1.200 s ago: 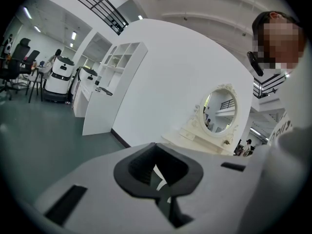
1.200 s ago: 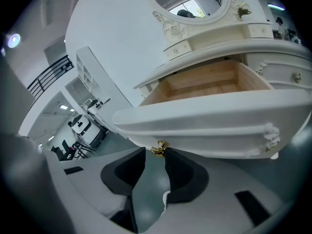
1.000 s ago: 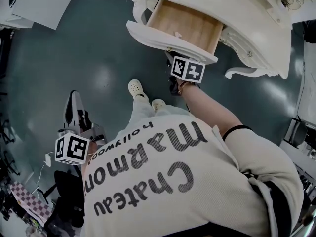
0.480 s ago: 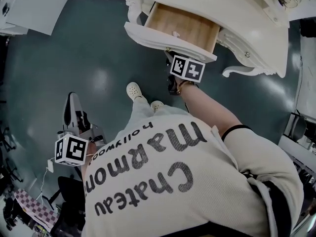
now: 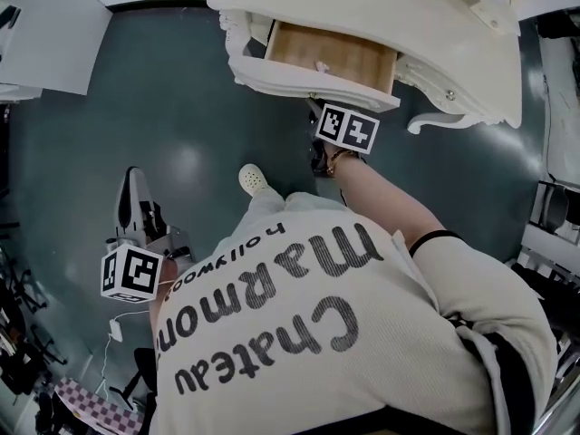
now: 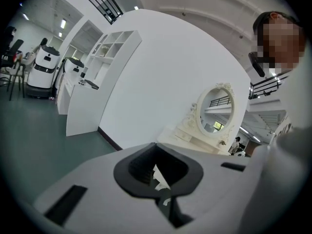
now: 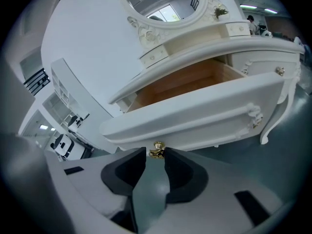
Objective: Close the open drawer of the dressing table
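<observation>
The right arm reached forward and down, bare below a short cream sleeve, with the right tool point(image 5: 313, 107) tipped steeply toward the front of the drawer point(image 5: 332, 57). The drawer stood pulled out beneath the curved cream worktop point(image 5: 362, 7) of the dressing table point(image 5: 453, 89). The right tool's dark, angular jaws had just been closing. They stood apart with the small brass knob point(image 7: 157, 150) between their tips, the pads not visibly pressing on it. The drawer had a pale bare-wood inside and a glossy white front with carved scrolls. The left tool point(image 5: 136, 188) was held out at the person's side, near level, over the glossy dark-green floor point(image 5: 172, 116), its jaws drawn together on nothing.
</observation>
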Tool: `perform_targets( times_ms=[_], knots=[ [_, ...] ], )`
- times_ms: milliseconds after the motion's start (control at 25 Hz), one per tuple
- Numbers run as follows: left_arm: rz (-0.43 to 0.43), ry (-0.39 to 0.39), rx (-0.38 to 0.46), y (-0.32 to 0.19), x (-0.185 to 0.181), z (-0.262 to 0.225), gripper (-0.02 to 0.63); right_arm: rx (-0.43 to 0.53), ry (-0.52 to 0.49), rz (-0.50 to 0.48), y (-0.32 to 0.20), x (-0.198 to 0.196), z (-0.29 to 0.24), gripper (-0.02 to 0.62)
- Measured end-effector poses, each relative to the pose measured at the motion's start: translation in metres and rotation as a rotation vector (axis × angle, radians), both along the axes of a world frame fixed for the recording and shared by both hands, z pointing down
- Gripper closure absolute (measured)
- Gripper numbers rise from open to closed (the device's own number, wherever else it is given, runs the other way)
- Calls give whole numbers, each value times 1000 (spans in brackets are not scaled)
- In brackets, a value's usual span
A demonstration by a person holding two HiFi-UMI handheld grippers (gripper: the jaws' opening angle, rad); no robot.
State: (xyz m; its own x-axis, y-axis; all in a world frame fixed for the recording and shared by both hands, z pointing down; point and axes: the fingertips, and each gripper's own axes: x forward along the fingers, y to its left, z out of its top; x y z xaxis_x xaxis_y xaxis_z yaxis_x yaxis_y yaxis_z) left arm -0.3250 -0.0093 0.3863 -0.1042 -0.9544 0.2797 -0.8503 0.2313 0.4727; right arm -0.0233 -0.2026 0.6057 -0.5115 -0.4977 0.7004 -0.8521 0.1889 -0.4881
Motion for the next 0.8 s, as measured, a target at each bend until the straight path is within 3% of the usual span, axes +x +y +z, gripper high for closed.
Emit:
perform_targets(
  times_ms=[520,800],
  knots=[
    [149,-17,57,-64,-48,-5,600,-3,15,200,-27,11,0,457],
    [169,4,47,-72,-49,-2,600,-20,8,212,-43,10,-5,457]
  ],
)
